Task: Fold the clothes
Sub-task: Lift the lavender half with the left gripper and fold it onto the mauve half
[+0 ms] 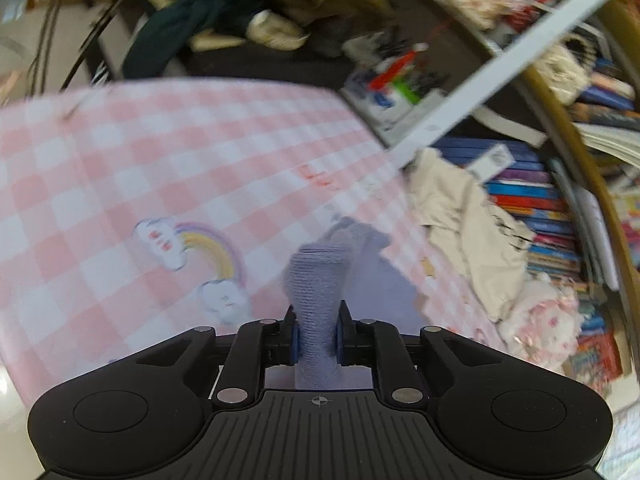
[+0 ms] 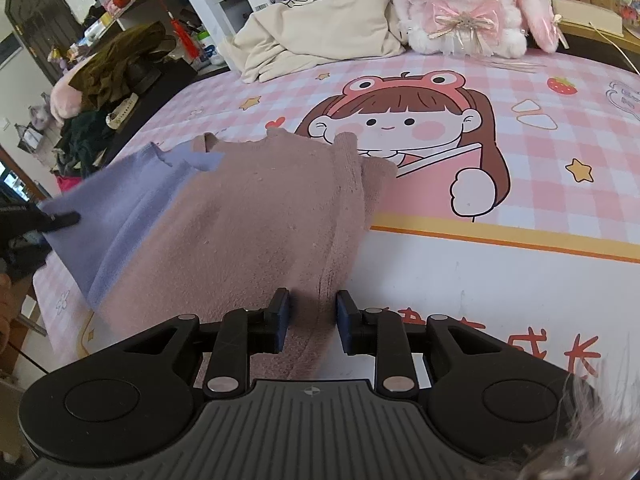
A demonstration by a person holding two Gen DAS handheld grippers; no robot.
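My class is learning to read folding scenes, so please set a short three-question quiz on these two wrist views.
1. True or false: the plush rabbit lies on top of the two-colour garment.
2. What is between the left gripper's jaws? A: the garment's lavender part. B: its dusty-pink part. C: nothing.
3. Fill in: the right gripper is closed on the garment's ___ part.

Key: 1 false, the rabbit sits apart from it at the far edge of the checked sheet. 2 A. 3 dusty-pink.
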